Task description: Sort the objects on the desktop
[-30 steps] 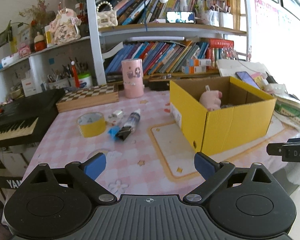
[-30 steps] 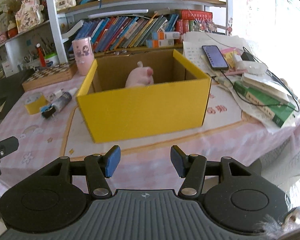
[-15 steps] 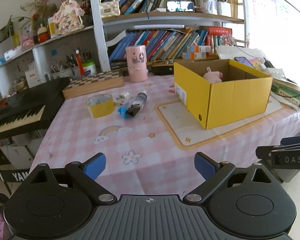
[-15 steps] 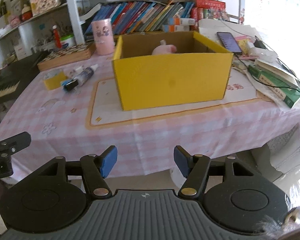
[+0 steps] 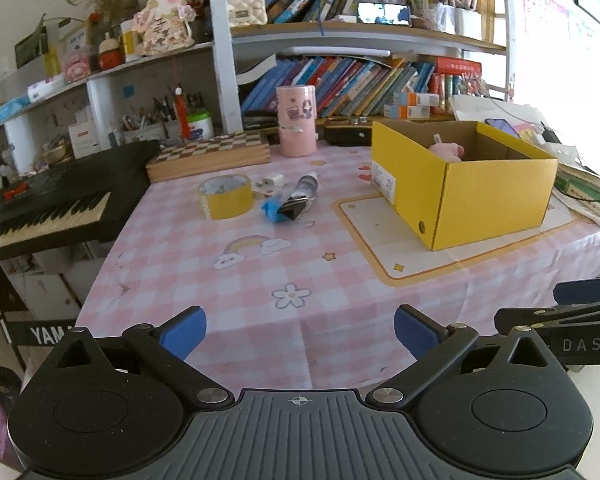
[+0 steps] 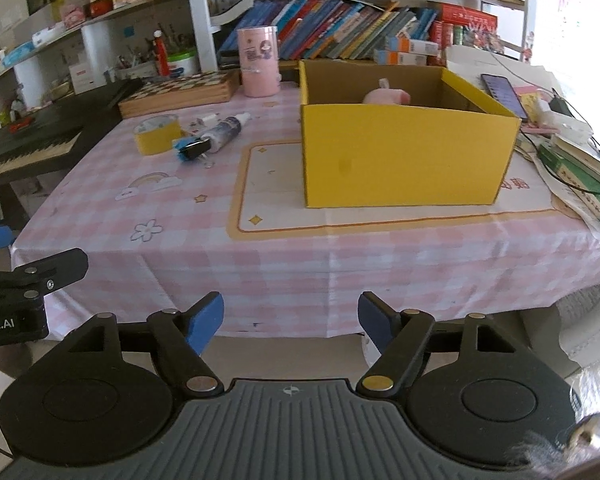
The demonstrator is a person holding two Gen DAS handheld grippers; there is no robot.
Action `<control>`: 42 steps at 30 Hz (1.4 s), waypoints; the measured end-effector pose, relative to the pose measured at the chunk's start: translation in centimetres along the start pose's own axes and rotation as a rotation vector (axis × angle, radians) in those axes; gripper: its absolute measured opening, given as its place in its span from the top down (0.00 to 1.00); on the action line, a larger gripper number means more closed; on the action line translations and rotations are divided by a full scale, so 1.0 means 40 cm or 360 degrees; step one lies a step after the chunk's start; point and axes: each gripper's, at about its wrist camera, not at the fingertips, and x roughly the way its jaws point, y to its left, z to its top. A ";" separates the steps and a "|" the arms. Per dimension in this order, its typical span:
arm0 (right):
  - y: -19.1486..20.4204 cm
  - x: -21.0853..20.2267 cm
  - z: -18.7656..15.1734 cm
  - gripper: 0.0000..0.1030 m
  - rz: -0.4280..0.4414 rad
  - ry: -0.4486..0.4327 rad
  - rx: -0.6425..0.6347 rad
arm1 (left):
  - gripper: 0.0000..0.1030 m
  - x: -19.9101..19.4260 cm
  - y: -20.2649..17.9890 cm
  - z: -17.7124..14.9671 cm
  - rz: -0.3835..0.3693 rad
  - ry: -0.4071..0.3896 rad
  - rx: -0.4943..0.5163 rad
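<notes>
Left claw: jaws wide apart and opening, nothing between them. It hangs off the near edge of the worktop, which wears a pink checked cloth.

Right claw: jaws apart and opening, nothing between them. It hangs in front of the worktop's near edge, facing the box. Each claw's arm shows at the side of the other's view.

Box: yellow, open-topped, standing on a cream mat on the right part of the worktop. A pink toy lies inside it, against the far wall.

Loose items, left of the box and well apart from it:
- Tape roll, yellow, lying flat.
- Bottle, on its side, just right of the tape roll.
- Binder clip, black, touching the bottle's near end.
- Blue item, next to the clip; its type cannot be determined.
- Small white plug, behind the bottle.

Behind these: a chessboard box and a pink canister at the worktop's far edge, below the bookshelf. A keyboard stands to the worktop's left. A phone and books lie right of the box.
</notes>
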 end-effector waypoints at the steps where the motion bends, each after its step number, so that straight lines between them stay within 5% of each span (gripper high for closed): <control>1: 0.005 0.002 0.001 0.29 0.0007 0.0001 -0.0007 | 0.01 0.000 0.004 -0.001 0.0001 -0.0001 -0.0005; 22: 0.114 0.015 0.019 0.26 0.0127 -0.0028 -0.0188 | 0.00 -0.025 0.066 -0.019 0.0084 -0.0032 -0.0045; 29: 0.140 0.014 0.017 0.26 0.0145 -0.0028 -0.0194 | 0.00 -0.038 0.077 -0.029 0.0201 -0.0055 0.0005; 42: 0.177 0.017 0.032 0.24 0.0142 -0.0026 -0.0223 | 0.00 -0.039 0.120 -0.029 0.0166 -0.0062 -0.0045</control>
